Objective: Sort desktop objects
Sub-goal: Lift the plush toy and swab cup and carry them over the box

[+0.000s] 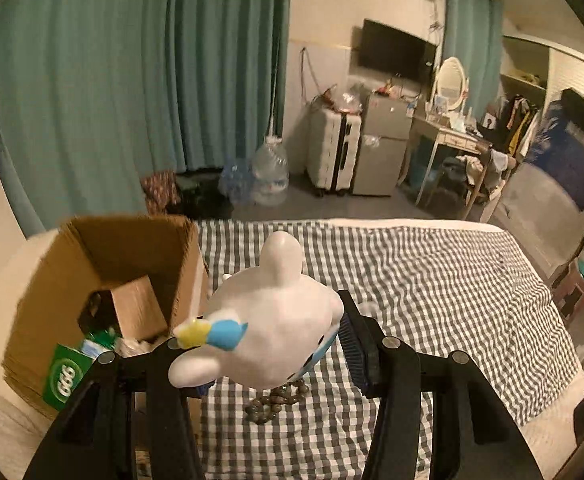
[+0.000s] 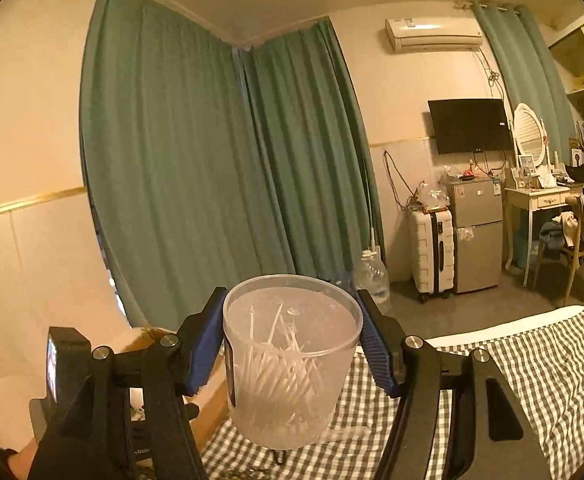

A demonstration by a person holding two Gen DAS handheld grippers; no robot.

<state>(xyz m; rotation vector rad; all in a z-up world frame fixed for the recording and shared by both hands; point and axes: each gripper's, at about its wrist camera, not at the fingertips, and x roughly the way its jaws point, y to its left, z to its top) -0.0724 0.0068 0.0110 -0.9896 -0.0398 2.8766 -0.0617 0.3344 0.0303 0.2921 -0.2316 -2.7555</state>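
Left wrist view: white toy figure [image 1: 270, 320] sits squeezed in the left gripper [image 1: 268, 344], above the checked cloth [image 1: 432, 280], with a cardboard box [image 1: 104, 264] left. Right gripper [image 2: 292, 344] squeezes a clear cup [image 2: 292, 360] of white sticks.

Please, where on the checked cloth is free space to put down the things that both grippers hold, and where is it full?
The checked cloth is bare from the white figurine in the left gripper across to its far and right edges. Crowded: the cardboard box at the left, already holding a green box, and the brown beads beneath the figurine.
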